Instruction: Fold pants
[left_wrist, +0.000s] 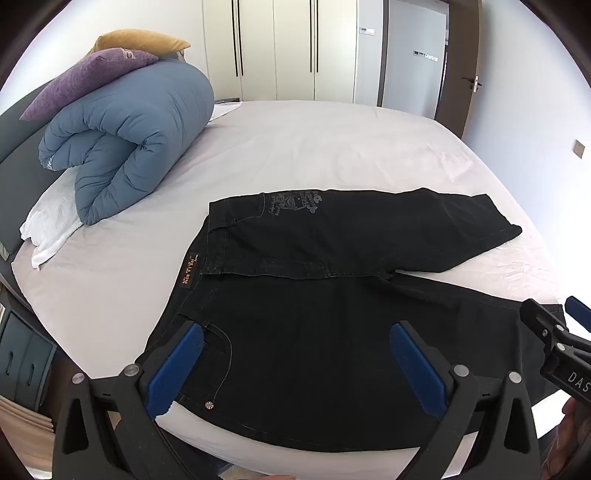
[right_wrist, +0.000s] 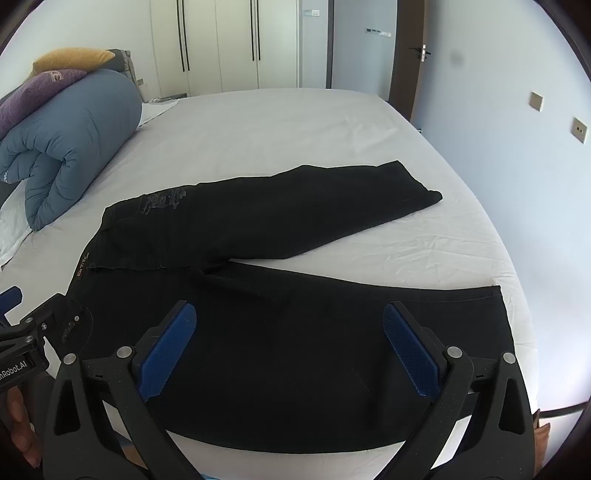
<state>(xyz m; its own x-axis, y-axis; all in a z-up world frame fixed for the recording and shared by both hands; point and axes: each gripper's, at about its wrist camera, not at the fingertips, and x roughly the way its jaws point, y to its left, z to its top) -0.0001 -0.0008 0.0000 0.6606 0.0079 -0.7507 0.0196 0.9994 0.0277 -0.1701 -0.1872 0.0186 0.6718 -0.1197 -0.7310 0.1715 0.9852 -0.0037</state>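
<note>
A: We hold the left gripper (left_wrist: 295, 363) tilted down over the bed, and its jaws are spread wide. Nothing is pinched between them.

B: It is the same for the right gripper (right_wrist: 290, 341): the jaws stand wide apart, with only cloth below them. We cannot tell if the blue pads (right_wrist: 168, 350) touch the cloth or hang just above it.

A: The black pants (left_wrist: 314, 332) lie flat directly under and ahead of both pairs of jaws. Near the left jaw of our left gripper we see the pocket seam and a small rivet (left_wrist: 209, 405). The waistband with its label (left_wrist: 188, 273) is a little farther ahead, to the left.

B: Ahead of our right jaws the near leg runs to the right and ends at its hem (right_wrist: 498, 306), near the bed's edge. The far leg (right_wrist: 332, 206) lies beyond it, slanted away to the right, and the two legs are apart, with sheet between them.

A: At the right side of the left view the right gripper shows, and at the left side of the right view the left one, so they are near each other.

B: Farther, to the left beyond the jaws, a rolled blue duvet (left_wrist: 125, 144) rests on the white bed (left_wrist: 332, 147), with a purple pillow (left_wrist: 85, 79) and a yellow pillow (left_wrist: 140, 42) on top.

A: Farthest ahead are the white wardrobe doors (left_wrist: 277, 48).
</note>
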